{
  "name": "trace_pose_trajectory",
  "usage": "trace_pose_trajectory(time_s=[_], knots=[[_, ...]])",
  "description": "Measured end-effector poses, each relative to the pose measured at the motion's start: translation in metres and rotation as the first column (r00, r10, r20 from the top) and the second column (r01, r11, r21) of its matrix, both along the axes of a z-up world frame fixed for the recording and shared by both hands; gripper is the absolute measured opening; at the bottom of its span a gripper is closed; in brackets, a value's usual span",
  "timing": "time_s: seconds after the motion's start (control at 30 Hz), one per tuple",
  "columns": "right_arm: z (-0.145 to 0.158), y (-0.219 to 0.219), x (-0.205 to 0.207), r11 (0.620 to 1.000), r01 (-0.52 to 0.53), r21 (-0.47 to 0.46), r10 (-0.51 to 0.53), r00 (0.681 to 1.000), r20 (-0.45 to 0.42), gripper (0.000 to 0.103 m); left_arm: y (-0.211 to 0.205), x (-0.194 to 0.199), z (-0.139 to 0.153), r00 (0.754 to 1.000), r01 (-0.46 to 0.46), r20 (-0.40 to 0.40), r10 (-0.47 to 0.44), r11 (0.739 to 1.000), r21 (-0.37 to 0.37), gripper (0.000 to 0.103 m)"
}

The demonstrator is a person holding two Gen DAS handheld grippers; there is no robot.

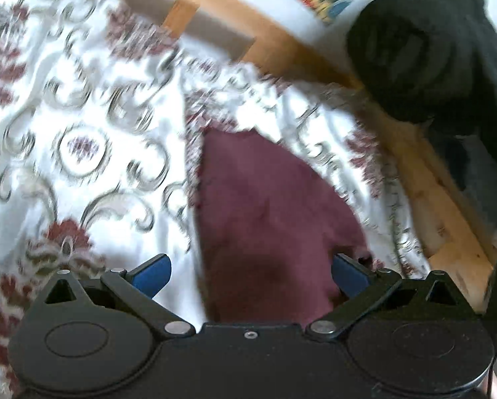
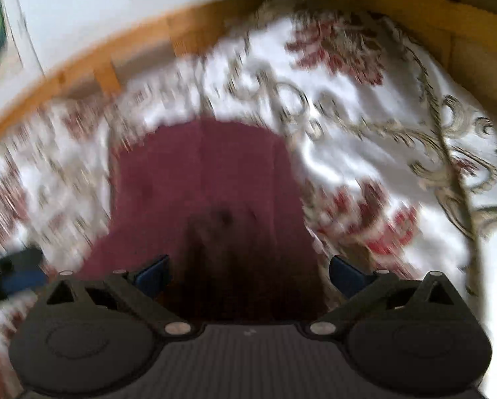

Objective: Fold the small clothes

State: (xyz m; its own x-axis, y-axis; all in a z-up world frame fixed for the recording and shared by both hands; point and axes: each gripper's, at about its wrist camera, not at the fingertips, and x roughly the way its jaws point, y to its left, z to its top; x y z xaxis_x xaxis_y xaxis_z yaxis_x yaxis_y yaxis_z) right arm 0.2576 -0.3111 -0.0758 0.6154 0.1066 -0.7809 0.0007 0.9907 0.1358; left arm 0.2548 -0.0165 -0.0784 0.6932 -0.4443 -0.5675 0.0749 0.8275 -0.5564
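The left hand-held gripper (image 1: 250,277) tilts downward, its jaws spread wide with nothing between the blue fingertips (image 1: 153,276). The right hand-held gripper (image 2: 248,276) tilts more steeply, jaws equally wide and empty; the left one's blurred tip shows at its nine o'clock.

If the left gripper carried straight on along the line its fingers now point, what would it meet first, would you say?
Most likely the maroon cloth lying on the patterned bedspread: it fills the gap ahead of the open left gripper. Blur leaves the depth unclear, but nothing else shows in that line.
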Motion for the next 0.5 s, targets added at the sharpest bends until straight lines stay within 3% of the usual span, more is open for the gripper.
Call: trace_pose_trajectory(time_s=[0.1, 0.23, 0.5], knots=[[-0.004, -0.003, -0.009, 0.998, 0.021, -0.064, -0.023, 0.999, -0.029, 0.103, -0.004, 0.004, -0.009, 0.998, 0.026, -0.057, -0.024, 0.999, 0.027, 0.102], [-0.006, -0.013, -0.016, 0.997, 0.071, -0.039, -0.073, 0.996, -0.057, 0.103, -0.012, 0.004, -0.018, 0.992, 0.092, -0.093, -0.088, 0.995, 0.040, 0.102], [-0.004, -0.030, -0.022, 0.985, 0.135, 0.108, -0.132, 0.991, -0.039, 0.103, -0.008, 0.002, -0.024, 0.988, 0.097, -0.123, -0.093, 0.995, 0.033, 0.102]])
